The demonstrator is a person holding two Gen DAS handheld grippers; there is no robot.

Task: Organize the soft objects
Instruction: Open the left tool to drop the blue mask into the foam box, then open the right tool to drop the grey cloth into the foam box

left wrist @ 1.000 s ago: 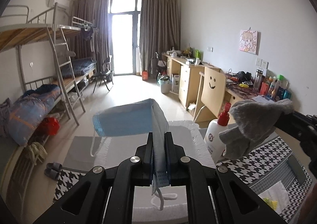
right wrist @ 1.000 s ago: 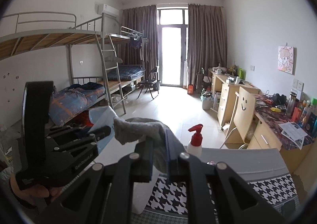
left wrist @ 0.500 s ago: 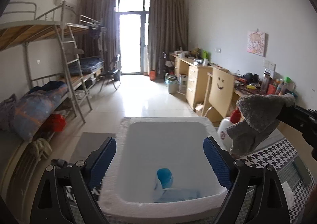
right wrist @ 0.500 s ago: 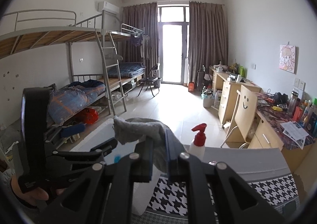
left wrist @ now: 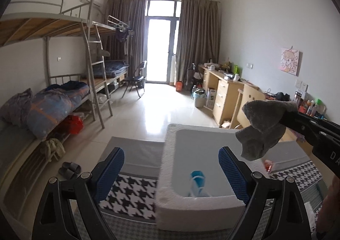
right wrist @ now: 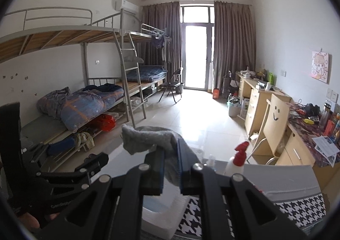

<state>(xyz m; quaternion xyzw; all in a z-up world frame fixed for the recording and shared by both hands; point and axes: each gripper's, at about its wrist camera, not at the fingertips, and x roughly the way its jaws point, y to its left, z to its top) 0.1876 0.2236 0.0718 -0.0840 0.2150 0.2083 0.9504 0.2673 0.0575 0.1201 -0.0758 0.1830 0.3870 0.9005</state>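
Dormitory room with bunk beds (right wrist: pixel 89 100) and wooden desks (left wrist: pixel 225 93); we work over a houndstooth-patterned table cover (left wrist: pixel 131 193). We see a blue disposable face mask (left wrist: pixel 197 182) lying inside the white foam box (left wrist: pixel 191 210), near the box's front wall. Our left gripper (left wrist: pixel 172 178) stands released, jaws wide, with nothing between them, above that front wall. Our right gripper (right wrist: pixel 171 165) is clenched on a grey fleecy cloth (right wrist: pixel 148 138), held in the air above the box's right edge. A red-capped white spray bottle (right wrist: pixel 238 159) stands beside the box.
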